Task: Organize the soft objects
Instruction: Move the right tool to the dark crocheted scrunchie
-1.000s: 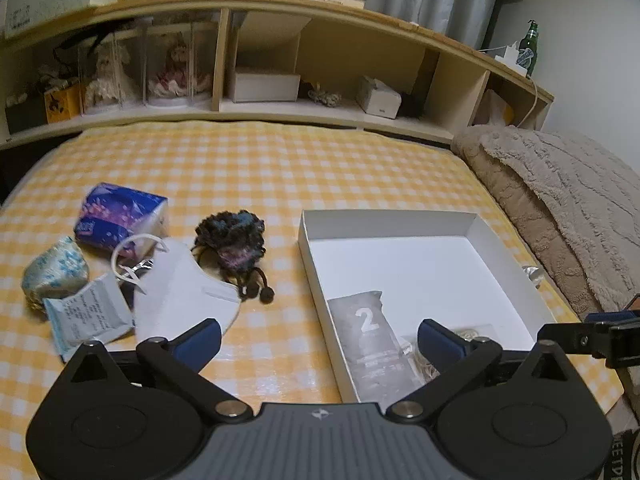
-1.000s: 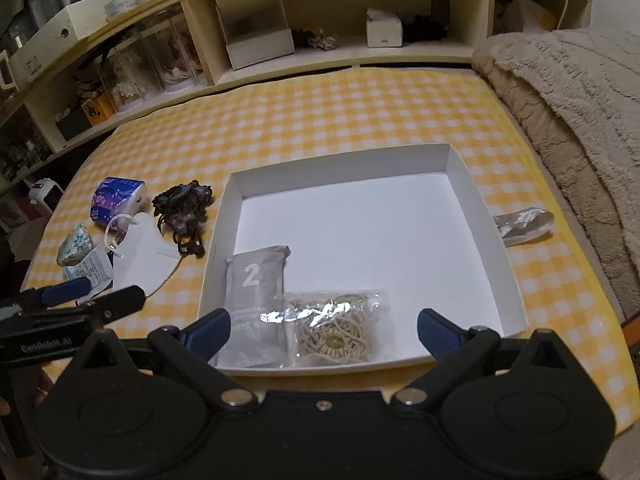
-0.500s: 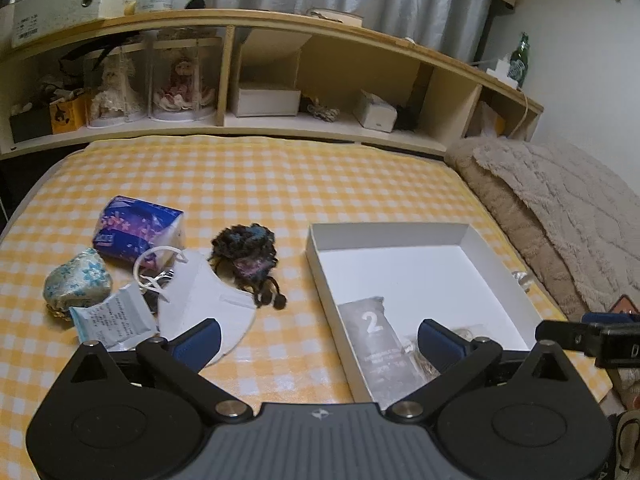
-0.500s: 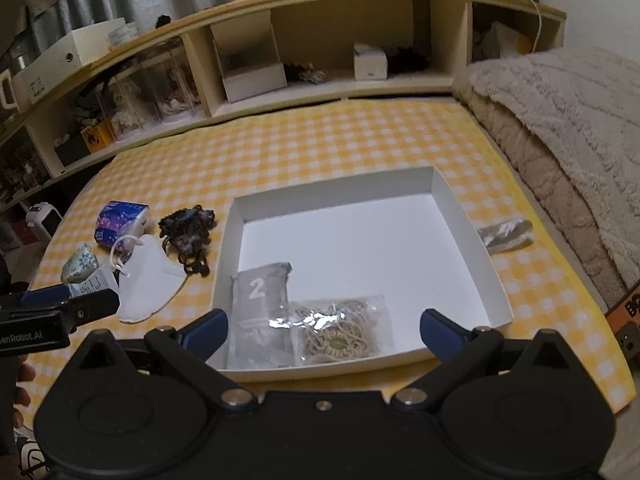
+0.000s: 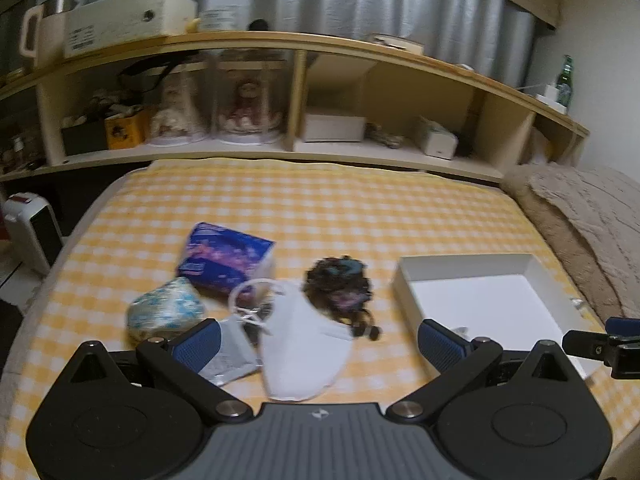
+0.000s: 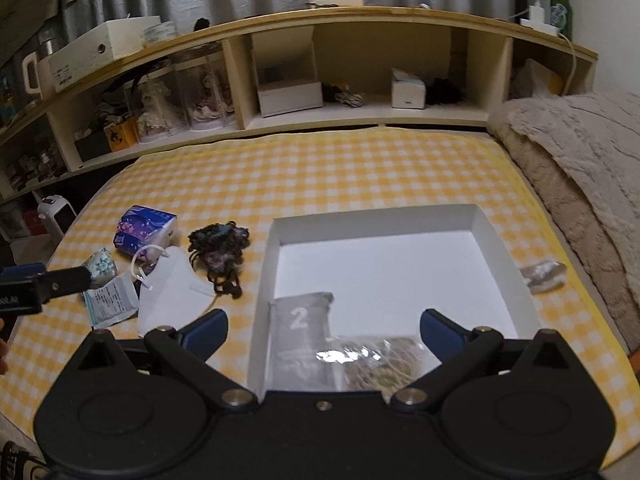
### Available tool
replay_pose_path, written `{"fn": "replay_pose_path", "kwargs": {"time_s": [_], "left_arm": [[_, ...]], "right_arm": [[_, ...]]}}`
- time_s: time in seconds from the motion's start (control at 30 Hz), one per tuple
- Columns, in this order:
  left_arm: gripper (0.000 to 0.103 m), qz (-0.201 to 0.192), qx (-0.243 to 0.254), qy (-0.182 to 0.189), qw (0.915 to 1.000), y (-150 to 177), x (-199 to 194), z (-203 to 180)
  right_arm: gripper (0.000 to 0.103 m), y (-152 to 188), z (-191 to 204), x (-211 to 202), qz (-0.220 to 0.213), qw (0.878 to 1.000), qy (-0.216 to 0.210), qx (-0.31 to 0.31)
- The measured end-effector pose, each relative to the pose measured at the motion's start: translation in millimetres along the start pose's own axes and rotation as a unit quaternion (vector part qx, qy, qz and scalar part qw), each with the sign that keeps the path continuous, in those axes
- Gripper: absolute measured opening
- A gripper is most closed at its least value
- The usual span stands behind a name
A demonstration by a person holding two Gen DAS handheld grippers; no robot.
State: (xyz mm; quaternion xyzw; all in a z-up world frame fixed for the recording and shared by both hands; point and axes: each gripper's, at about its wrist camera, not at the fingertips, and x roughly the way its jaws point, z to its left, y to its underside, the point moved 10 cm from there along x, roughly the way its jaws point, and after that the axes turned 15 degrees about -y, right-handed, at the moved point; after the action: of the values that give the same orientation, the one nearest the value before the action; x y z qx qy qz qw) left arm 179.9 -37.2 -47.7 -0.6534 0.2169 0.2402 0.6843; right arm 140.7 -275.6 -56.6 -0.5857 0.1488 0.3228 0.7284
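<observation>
Yellow checked bedding (image 6: 340, 168) carries the white box (image 6: 496, 248); only the right wrist view shows its grey pouch (image 6: 300, 320). Left gripper (image 5: 316, 340) gapes empty above the white mask (image 5: 300, 352); right gripper (image 6: 322, 330) gapes empty too.

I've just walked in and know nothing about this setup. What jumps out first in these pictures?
A shallow white cardboard box sits on the yellow-and-white checked bedcover, holding a grey packet marked "2" at its near edge. Left of it lies a cluster of soft things: a white face mask, a dark woolly scrunchie and a purple tissue pack.
</observation>
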Motion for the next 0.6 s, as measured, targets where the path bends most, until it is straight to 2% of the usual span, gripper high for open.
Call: {"fn": "replay_pose_path", "kwargs": {"time_s": [0.37,0.5,0.6], "left_arm": [[0.103,0.006,-0.041,-0.048,0.9980,-9,38,64],[0.103,0.030,-0.052,-0.028,0.9978,-6,57,64],[0.103,0.041,-0.037,-0.007,0.9985,0,70,51]], "right_arm": [[0.103,-17,23,53,-0.013,0.999,-0.038,-0.013],[0.103,-30,25,69,-0.032,0.999,-0.036,-0.024],[0.103,-42,26,85,-0.047,0.997,-0.051,-0.046]]}}
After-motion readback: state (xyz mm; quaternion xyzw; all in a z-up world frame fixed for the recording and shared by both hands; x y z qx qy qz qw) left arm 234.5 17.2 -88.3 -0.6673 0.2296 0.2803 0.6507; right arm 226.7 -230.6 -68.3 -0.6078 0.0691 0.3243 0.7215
